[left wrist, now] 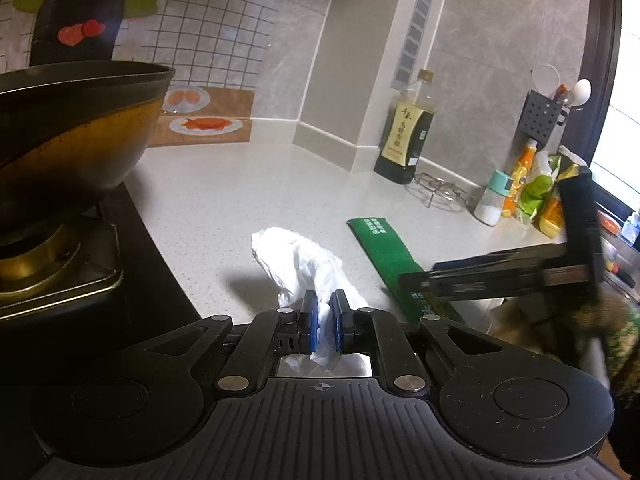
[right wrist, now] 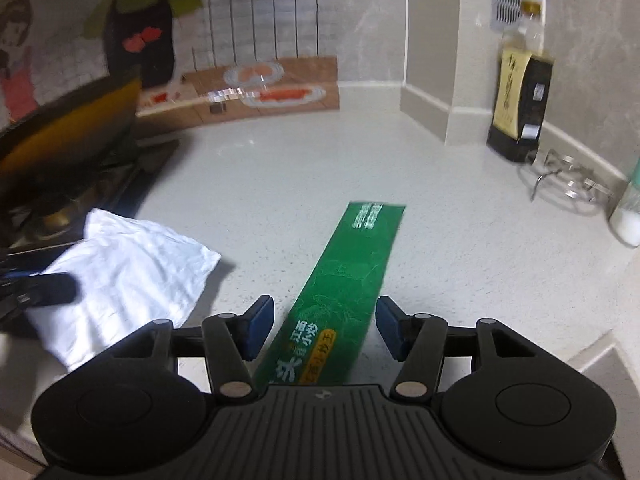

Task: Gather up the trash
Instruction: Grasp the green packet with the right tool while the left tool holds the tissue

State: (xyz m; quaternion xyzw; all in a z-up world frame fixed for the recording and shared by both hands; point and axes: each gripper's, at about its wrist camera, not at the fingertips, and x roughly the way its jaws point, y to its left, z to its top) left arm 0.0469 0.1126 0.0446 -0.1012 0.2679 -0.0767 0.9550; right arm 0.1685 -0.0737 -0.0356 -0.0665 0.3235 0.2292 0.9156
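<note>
A crumpled white tissue [left wrist: 298,264] lies on the pale countertop [left wrist: 248,184]. My left gripper [left wrist: 324,312] is shut on its near end. A long green packet [right wrist: 344,284] with printed writing lies flat on the counter. My right gripper [right wrist: 324,324] is open, its blue pads on either side of the packet's near end, not touching it. The tissue also shows in the right wrist view [right wrist: 124,276] at the left. The green packet shows in the left wrist view [left wrist: 384,252], with the right gripper [left wrist: 500,272] over its near part.
A dark wok [left wrist: 76,128] sits on the gas hob [left wrist: 60,264] at the left. A dark oil bottle [left wrist: 406,140], a wire trivet [left wrist: 442,192], a salt shaker [left wrist: 494,200] and colourful packets [left wrist: 540,192] stand along the back right wall.
</note>
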